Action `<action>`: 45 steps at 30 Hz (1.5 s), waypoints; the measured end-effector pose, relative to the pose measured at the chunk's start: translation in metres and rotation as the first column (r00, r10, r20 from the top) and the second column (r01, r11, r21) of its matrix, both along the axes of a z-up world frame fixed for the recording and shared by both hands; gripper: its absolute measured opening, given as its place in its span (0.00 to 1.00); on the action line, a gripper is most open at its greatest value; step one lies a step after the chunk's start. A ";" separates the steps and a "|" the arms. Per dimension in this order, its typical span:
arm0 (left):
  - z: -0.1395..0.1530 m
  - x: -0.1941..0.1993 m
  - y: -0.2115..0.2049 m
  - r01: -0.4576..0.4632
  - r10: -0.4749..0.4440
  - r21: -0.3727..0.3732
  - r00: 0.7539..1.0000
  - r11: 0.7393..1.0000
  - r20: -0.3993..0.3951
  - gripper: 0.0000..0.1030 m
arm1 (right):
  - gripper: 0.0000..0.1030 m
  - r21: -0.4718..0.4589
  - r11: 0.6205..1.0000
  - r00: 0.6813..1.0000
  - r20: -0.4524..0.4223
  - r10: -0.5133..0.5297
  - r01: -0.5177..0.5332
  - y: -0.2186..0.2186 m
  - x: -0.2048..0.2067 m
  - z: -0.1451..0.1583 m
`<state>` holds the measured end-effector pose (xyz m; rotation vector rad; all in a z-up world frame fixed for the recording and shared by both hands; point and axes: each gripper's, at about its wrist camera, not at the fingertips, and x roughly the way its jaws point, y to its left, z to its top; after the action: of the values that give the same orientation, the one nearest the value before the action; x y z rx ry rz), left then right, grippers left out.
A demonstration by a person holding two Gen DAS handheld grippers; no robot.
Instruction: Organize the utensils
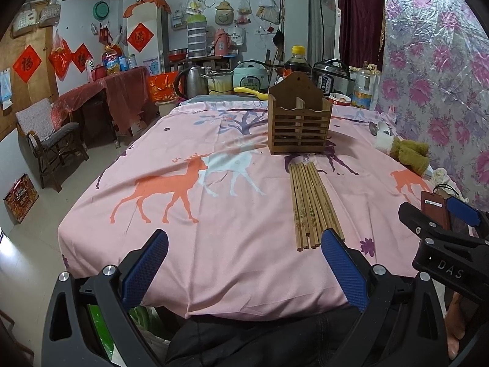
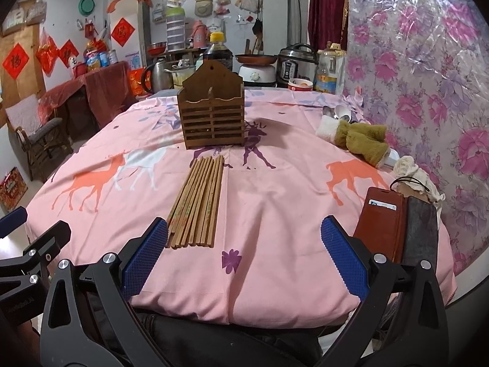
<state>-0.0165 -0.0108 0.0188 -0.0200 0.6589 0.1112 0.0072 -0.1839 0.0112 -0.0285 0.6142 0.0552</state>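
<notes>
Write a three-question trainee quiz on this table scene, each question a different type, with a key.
1. True or false: the chopsticks already stand in the wooden holder.
2. Multiple choice: the open brown wallet case lies (a) left of the chopsticks, (b) right of them, (c) behind the holder.
3. Fill in: the left gripper and right gripper are both ____.

Key: 1 false, they lie flat on the cloth in front of it; 2 b; 3 open, holding nothing.

Bamboo chopsticks [image 2: 195, 205] bundled flat before upright wooden holder [image 2: 211, 116].
</notes>
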 end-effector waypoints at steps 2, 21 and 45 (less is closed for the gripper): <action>0.000 0.000 0.000 -0.001 0.001 -0.001 1.000 1.000 -0.001 0.95 | 0.94 0.000 1.000 1.000 -0.002 0.001 -0.001 0.000 0.000 0.000; -0.001 0.000 0.002 0.000 0.000 -0.001 1.000 1.000 -0.001 0.95 | 0.94 0.002 1.000 1.000 -0.005 0.001 -0.001 0.000 0.001 -0.002; -0.010 -0.004 0.013 -0.013 0.013 -0.004 1.000 1.000 -0.011 0.95 | 0.94 0.013 1.000 1.000 -0.021 -0.002 0.002 -0.001 0.003 -0.007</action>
<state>-0.0200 0.0020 0.0091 -0.0276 0.6702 0.1225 0.0105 -0.1851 0.0047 -0.0150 0.6346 0.0573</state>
